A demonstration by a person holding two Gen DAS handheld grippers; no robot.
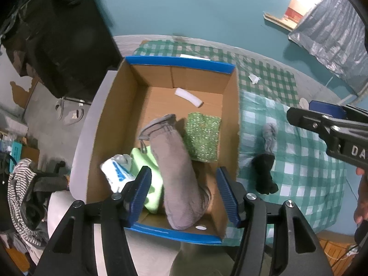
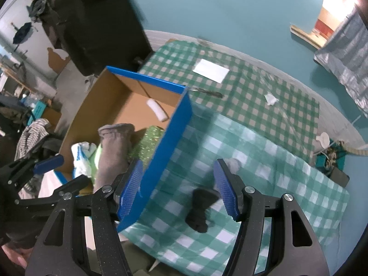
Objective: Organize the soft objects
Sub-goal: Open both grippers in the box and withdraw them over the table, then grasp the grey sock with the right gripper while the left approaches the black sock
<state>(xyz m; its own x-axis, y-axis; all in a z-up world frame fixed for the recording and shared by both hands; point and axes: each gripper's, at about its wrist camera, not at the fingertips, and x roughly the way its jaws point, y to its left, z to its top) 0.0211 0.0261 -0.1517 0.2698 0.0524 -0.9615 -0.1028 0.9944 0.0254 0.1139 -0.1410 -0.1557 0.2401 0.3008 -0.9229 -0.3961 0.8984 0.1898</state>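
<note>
A cardboard box (image 1: 179,61) with a blue rim holds a long grey sock (image 1: 177,172), a glittery green pad (image 1: 203,136), a light green cloth (image 1: 147,161) and a white and blue item (image 1: 117,172). My left gripper (image 1: 182,174) hangs open over the box, with the grey sock lying below and between its fingers, untouched. A black sock (image 2: 200,209) and a small grey sock (image 2: 232,163) lie on the checked cloth to the right of the box (image 2: 174,128). My right gripper (image 2: 178,179) is open above them and holds nothing.
A white foam piece (image 1: 188,96) lies at the box's far end. On the green checked cloth (image 2: 264,142) are a white card (image 2: 210,70) and a crumpled white scrap (image 2: 270,99). Striped clothing (image 1: 20,184) is piled left of the box. A dark bag (image 1: 57,34) stands behind.
</note>
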